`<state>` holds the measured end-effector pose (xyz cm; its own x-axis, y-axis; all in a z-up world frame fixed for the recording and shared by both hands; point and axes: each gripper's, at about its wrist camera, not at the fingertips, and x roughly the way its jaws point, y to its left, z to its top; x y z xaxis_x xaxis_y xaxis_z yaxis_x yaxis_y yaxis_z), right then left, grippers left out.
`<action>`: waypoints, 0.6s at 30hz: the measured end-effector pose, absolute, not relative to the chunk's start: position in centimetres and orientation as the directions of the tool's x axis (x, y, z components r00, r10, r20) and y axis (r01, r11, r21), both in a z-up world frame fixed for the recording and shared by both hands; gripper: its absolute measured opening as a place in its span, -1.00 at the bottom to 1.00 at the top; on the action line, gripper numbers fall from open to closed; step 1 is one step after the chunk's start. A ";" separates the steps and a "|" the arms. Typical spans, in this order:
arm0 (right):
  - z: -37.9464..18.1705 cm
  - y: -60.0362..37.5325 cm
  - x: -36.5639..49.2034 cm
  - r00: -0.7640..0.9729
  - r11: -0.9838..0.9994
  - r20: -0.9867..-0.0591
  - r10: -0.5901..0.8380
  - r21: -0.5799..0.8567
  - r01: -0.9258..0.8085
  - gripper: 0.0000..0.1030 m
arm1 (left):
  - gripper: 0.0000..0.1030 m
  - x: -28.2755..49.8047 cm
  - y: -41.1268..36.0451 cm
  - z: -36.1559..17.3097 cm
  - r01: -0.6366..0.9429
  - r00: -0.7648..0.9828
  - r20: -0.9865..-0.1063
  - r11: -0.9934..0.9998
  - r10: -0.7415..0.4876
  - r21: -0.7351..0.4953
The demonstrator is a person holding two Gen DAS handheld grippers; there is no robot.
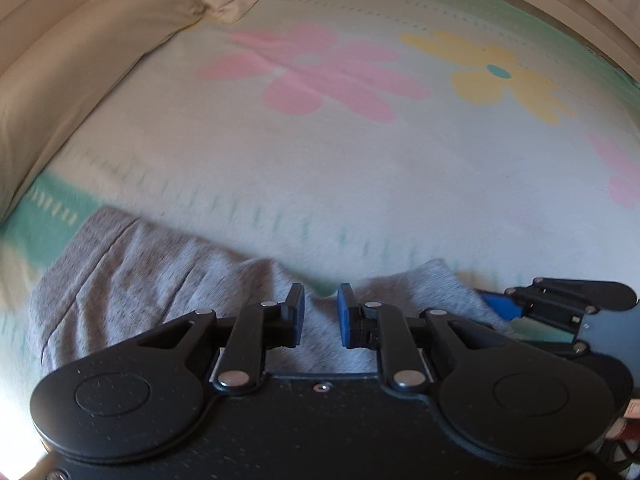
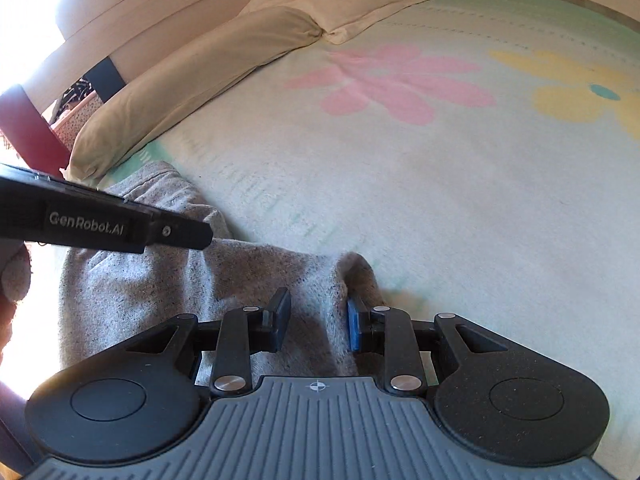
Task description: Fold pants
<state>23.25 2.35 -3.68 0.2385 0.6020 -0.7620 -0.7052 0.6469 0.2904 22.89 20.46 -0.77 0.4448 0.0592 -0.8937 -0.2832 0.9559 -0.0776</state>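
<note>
Grey heathered pants (image 1: 132,280) lie bunched on the bed at the near edge, also in the right wrist view (image 2: 168,292). My left gripper (image 1: 321,314) hovers over the cloth with its jaws apart by a narrow gap; the cloth lies under them, not pinched. My right gripper (image 2: 318,322) is open, with a raised ridge of the pants (image 2: 334,280) standing between its fingers. The right gripper also shows at the right edge of the left wrist view (image 1: 560,304). The left gripper's body crosses the left of the right wrist view (image 2: 104,224).
The bed is covered by a pale blanket (image 1: 360,160) with pink and yellow flowers and a green border. Beige pillows (image 2: 224,64) lie along the far left. A wooden bed frame (image 1: 580,4) runs behind. A red object (image 2: 28,128) stands beside the bed.
</note>
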 end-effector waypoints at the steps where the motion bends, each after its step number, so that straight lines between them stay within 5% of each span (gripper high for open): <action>1: -3.7 2.6 23.2 0.236 0.644 -0.761 0.605 0.293 -0.707 -0.47 | -0.53 22.7 20.8 -1.1 -0.290 0.436 -0.898 0.954 0.057 -0.080; 6: -4.0 3.4 23.0 0.252 0.655 -0.777 0.577 0.255 -0.711 -0.94 | -0.53 21.5 21.9 -2.8 -0.307 0.385 -0.920 0.950 0.075 -0.051; 14: -5.3 3.8 25.1 0.341 0.758 -0.794 0.503 0.216 -0.615 -0.95 | -0.47 20.5 22.6 -4.3 -0.308 0.346 -0.932 0.951 0.110 -0.002; 18: -3.8 2.5 25.2 0.396 0.803 -0.769 0.502 0.244 -0.544 -0.69 | -0.47 20.9 21.8 -3.8 -0.311 0.349 -0.929 0.950 0.124 0.010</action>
